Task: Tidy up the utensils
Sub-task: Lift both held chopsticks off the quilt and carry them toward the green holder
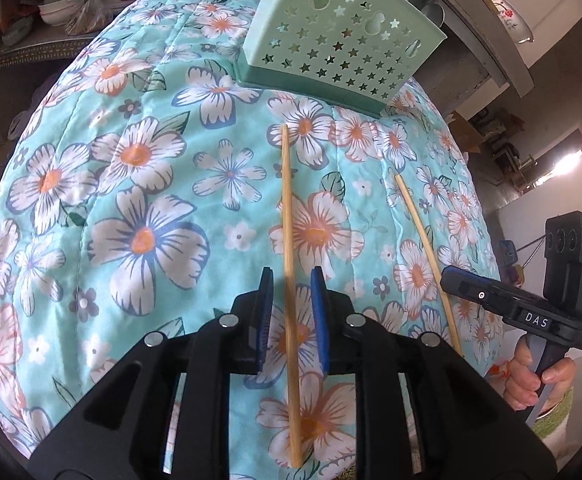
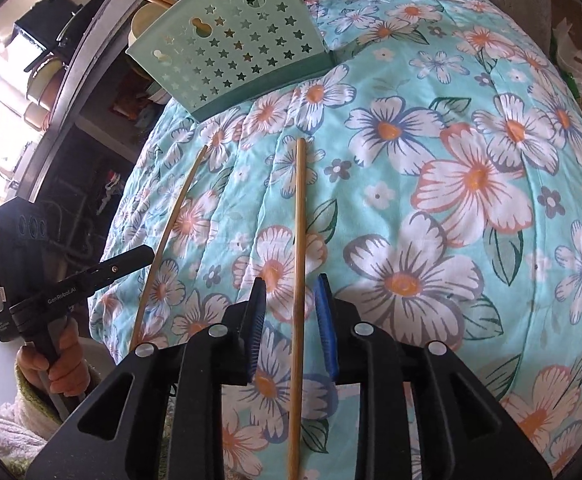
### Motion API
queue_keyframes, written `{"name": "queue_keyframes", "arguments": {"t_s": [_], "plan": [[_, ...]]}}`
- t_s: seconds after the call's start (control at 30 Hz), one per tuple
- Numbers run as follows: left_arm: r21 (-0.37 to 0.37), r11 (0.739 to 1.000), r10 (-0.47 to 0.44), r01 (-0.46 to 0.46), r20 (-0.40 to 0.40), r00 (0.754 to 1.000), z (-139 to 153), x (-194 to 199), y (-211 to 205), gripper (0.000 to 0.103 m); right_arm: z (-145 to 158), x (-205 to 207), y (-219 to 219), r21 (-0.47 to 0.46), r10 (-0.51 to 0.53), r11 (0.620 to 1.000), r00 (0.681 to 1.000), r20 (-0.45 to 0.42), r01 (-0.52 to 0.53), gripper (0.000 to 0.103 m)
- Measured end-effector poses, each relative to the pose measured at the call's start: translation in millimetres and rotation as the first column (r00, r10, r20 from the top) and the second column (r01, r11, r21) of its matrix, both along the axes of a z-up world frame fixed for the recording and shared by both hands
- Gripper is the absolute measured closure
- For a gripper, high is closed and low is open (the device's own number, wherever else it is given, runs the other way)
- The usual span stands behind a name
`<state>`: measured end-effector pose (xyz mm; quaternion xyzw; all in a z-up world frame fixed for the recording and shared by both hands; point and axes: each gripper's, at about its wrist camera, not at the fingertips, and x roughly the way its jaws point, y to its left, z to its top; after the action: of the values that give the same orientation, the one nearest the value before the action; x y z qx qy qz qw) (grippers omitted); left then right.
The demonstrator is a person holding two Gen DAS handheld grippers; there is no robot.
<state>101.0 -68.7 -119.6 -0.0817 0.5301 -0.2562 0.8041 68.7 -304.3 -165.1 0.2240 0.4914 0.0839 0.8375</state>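
Two chopsticks lie flat on the floral quilt, tips toward 12 o'clock. Left hand-held gripper (image 1: 291, 276) straddles the left chopstick (image 1: 289, 216), pads apart, not pinching. Right hand-held gripper (image 2: 291, 284) likewise straddles the right chopstick (image 2: 299, 220). Green holder (image 1: 331, 44) stands beyond, at 12 o'clock.

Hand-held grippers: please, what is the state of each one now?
Left hand-held gripper: open, a chopstick between its pads, ungripped.
Right hand-held gripper: open, the other chopstick between its pads.
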Motion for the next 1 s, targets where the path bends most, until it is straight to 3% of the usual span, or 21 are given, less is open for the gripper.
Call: {"name": "queue_keyframes", "arguments": {"t_s": [0.33,0.77,1.0], "plan": [[0.125,0.99,-0.073,0.065,0.06,0.996,11.4,45.0,-30.6,0.082,1.8,41.7,0.9,-0.055,-0.013,0.998,1.0,0.027,0.015,0.077],[0.257,0.964,-0.08,0.072,0.022,0.997,-10.6,81.8,-64.7,0.083,-5.4,75.3,9.9,-0.103,0.012,0.995,1.0,0.023,-0.009,0.077],[0.291,0.956,-0.059,0.042,0.05,0.997,-11.8,84.9,-77.6,0.086,-12.0,82.4,15.1,-0.135,0.005,0.991,1.0,0.021,-0.003,0.089]]}}
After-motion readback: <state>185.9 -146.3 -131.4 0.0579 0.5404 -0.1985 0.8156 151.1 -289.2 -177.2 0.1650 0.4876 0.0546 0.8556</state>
